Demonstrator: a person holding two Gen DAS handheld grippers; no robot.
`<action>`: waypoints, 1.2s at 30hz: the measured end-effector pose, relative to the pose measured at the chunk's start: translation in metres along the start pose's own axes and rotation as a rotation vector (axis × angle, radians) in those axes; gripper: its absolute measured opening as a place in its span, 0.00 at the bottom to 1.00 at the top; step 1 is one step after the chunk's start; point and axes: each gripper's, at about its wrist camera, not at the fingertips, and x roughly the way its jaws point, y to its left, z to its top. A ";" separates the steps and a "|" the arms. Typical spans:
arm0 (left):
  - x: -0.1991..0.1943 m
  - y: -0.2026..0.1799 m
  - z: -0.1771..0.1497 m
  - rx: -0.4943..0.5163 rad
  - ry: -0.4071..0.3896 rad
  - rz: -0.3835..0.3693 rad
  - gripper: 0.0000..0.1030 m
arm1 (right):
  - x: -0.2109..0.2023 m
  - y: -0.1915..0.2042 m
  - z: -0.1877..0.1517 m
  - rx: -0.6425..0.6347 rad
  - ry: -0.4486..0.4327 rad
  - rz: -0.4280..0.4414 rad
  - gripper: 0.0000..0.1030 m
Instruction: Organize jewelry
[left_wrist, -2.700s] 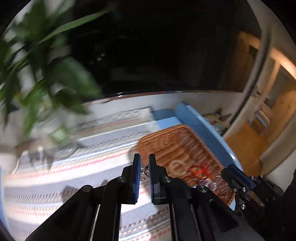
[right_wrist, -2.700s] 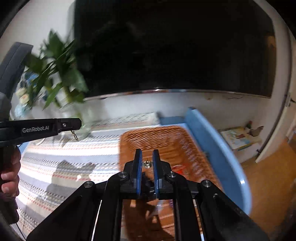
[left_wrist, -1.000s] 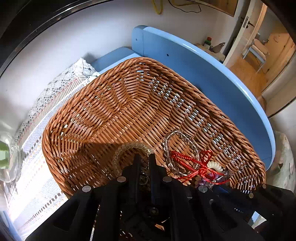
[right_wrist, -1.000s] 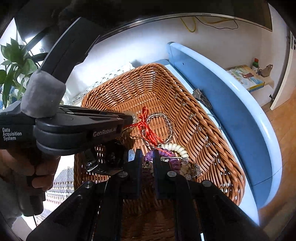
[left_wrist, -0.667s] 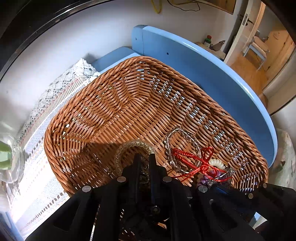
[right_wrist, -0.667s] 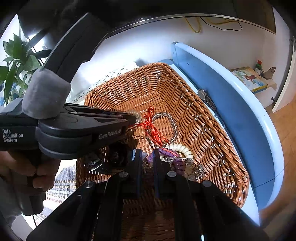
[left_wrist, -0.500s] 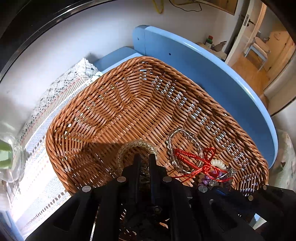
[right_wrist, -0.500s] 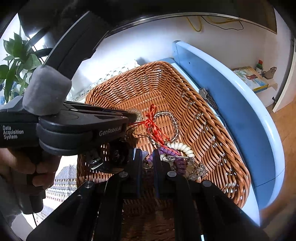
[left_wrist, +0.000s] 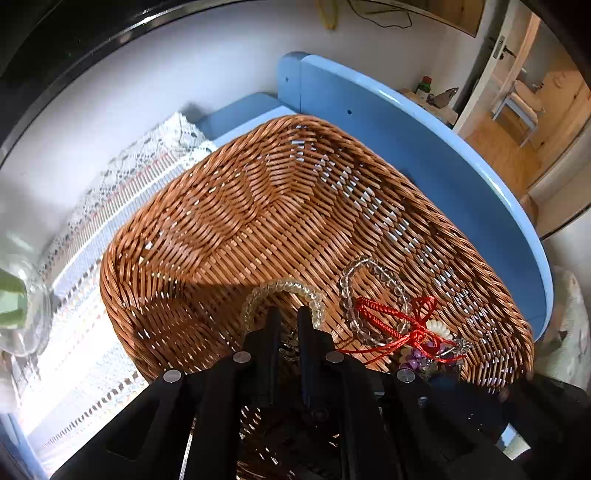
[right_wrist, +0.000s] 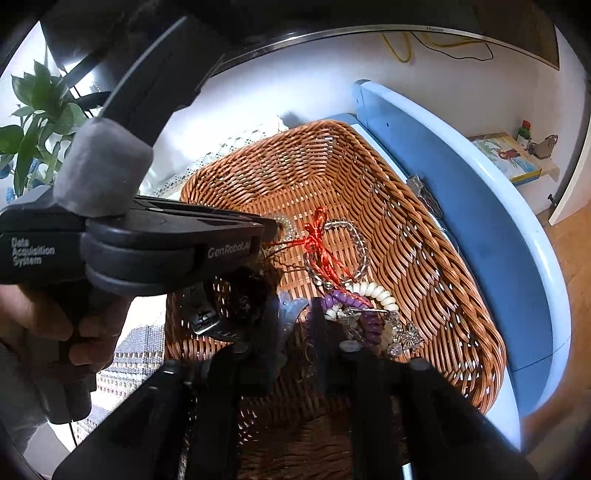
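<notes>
- Left gripper (left_wrist: 287, 325) was low in the wicker basket (left_wrist: 229, 221), jaws narrowly apart around a small metal piece.
- Right gripper (right_wrist: 293, 314) spread apart over the jewelry pile (right_wrist: 362, 306) in the basket.

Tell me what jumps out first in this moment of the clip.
The wicker basket fills both views, on a striped cloth beside a blue board. Near its front edge lies a tangle of jewelry: a red cord across a clear bead bracelet, with white and purple beads nearby. The left hand-held gripper reaches in over a pale bracelet.
</notes>
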 end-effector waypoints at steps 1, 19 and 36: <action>0.000 0.001 -0.001 -0.002 0.008 -0.004 0.09 | 0.000 0.000 0.000 0.003 -0.001 0.003 0.50; -0.069 0.032 -0.025 -0.061 -0.108 -0.041 0.22 | -0.035 0.022 0.003 0.008 -0.029 0.004 0.60; -0.120 0.052 -0.092 -0.186 -0.187 -0.081 0.24 | -0.078 0.058 -0.025 -0.022 -0.047 -0.024 0.60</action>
